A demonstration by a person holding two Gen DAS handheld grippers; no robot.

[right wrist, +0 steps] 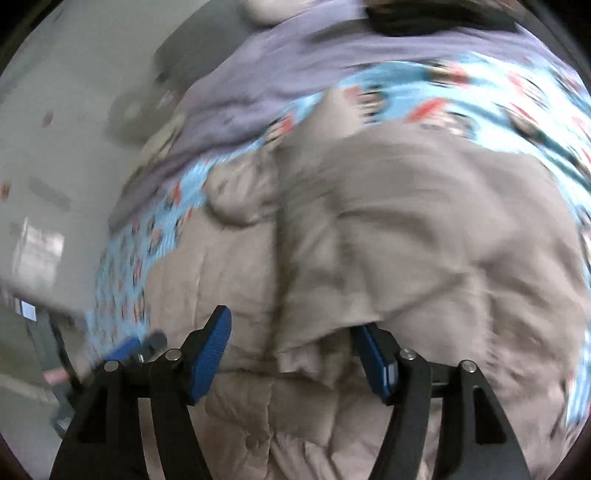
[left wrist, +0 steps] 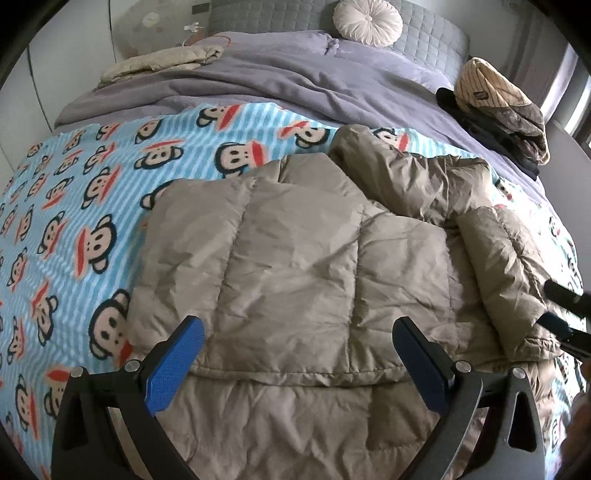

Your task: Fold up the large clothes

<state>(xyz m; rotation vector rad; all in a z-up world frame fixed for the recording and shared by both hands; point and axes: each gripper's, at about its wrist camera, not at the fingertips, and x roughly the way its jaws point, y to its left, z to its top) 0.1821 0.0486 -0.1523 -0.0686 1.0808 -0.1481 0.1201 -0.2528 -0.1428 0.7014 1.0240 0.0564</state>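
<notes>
A large beige puffer jacket (left wrist: 295, 266) lies on the monkey-print blue blanket (left wrist: 74, 206), its left half folded over the middle, a sleeve (left wrist: 509, 266) bunched at the right. My left gripper (left wrist: 297, 332) is open and empty just above the jacket's folded hem edge. My right gripper (right wrist: 291, 332) is open over the jacket (right wrist: 406, 229); its right pad (right wrist: 373, 354) is partly under a fold of fabric. The right wrist view is motion-blurred. The right gripper's fingertips (left wrist: 565, 314) show at the right edge of the left wrist view.
A purple duvet (left wrist: 295, 85) covers the bed's far half. A folded cream garment (left wrist: 162, 61) lies far left, a stack of folded clothes (left wrist: 502, 110) far right. A round cushion (left wrist: 367, 22) leans on the grey headboard. The bed's left edge and floor (right wrist: 37, 350) show.
</notes>
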